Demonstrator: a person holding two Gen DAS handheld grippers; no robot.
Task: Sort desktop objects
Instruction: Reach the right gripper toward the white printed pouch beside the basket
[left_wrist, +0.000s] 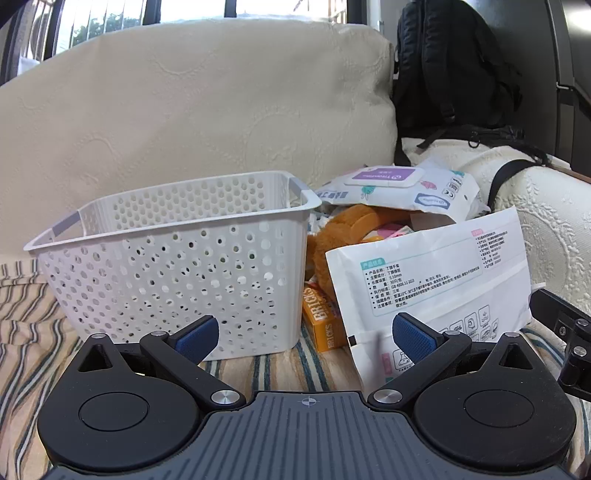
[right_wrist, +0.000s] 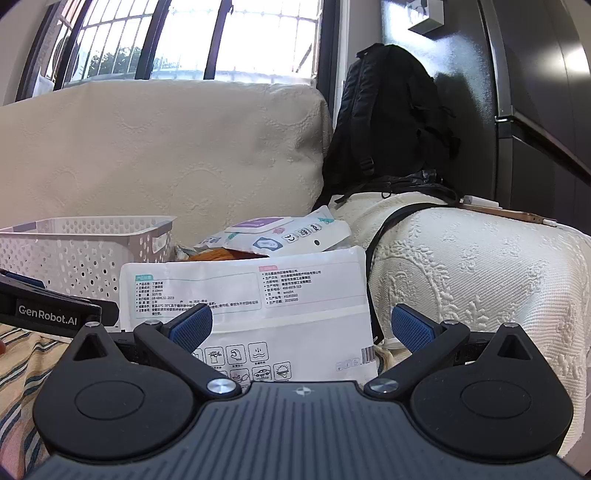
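A white perforated basket (left_wrist: 177, 258) stands on the striped sofa seat; it also shows in the right wrist view (right_wrist: 81, 251). Right of it lies a pile: a white printed glove packet (left_wrist: 432, 280) leaning upright, a wet-wipes pack (left_wrist: 399, 188) with a purple lid, an orange-brown plush toy (left_wrist: 343, 232) and an orange BRICKS box (left_wrist: 321, 321). My left gripper (left_wrist: 306, 334) is open and empty, facing the basket and packet. My right gripper (right_wrist: 301, 326) is open and empty, just in front of the glove packet (right_wrist: 258, 295). The wipes pack (right_wrist: 280, 232) lies behind it.
A cream sofa back cushion (left_wrist: 203, 110) rises behind the basket. A black backpack (right_wrist: 391, 122) leans at the back right beside a cream-covered armrest (right_wrist: 480, 277). A phone (right_wrist: 513, 214) lies on the armrest. The other gripper's body (right_wrist: 48, 306) shows at the left.
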